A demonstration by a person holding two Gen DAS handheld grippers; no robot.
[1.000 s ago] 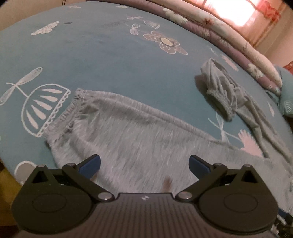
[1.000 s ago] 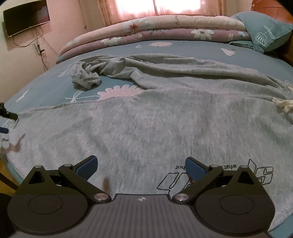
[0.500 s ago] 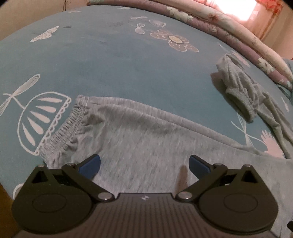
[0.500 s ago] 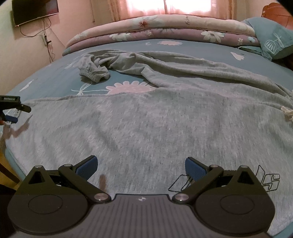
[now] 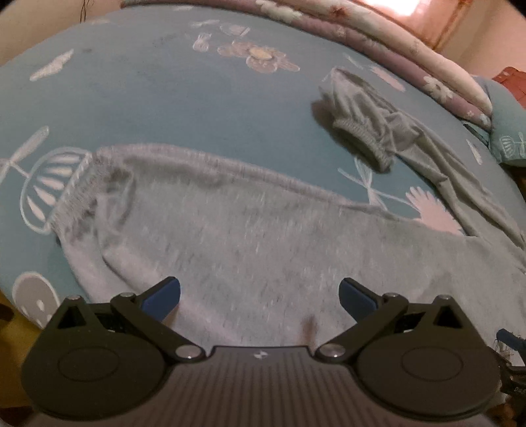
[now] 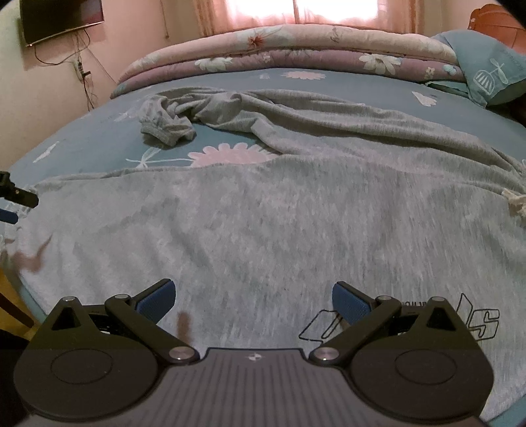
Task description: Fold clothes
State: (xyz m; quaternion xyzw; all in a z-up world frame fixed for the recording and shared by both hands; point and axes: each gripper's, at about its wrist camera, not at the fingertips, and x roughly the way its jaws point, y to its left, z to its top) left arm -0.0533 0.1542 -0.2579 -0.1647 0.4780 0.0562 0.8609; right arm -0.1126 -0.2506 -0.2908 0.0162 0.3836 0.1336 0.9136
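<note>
Grey sweatpants [image 5: 250, 230] lie spread on a blue patterned bedsheet [image 5: 157, 98]. In the left wrist view the near leg ends in an elastic cuff [image 5: 82, 190] at the left, and the far leg's cuff [image 5: 365, 141] lies bunched at the upper right. My left gripper [image 5: 259, 295] hovers open over the near leg, nothing between its blue pads. In the right wrist view the sweatpants [image 6: 279, 230] fill the foreground, with a black outlined logo [image 6: 404, 325] at the lower right. My right gripper [image 6: 253, 300] is open above the fabric. The left gripper [image 6: 13, 200] shows at the left edge.
A folded floral quilt [image 6: 296, 49] lies along the far side of the bed. A blue pillow [image 6: 486, 75] sits at the far right. A wall-mounted screen [image 6: 59, 16] with dangling cables hangs at the upper left. The bed's near edge [image 6: 19, 295] drops off at the lower left.
Both views shifted slightly over the sweatpants; the left gripper pulled back, so more of the near cuff and sheet shows. Both grippers stayed open.
</note>
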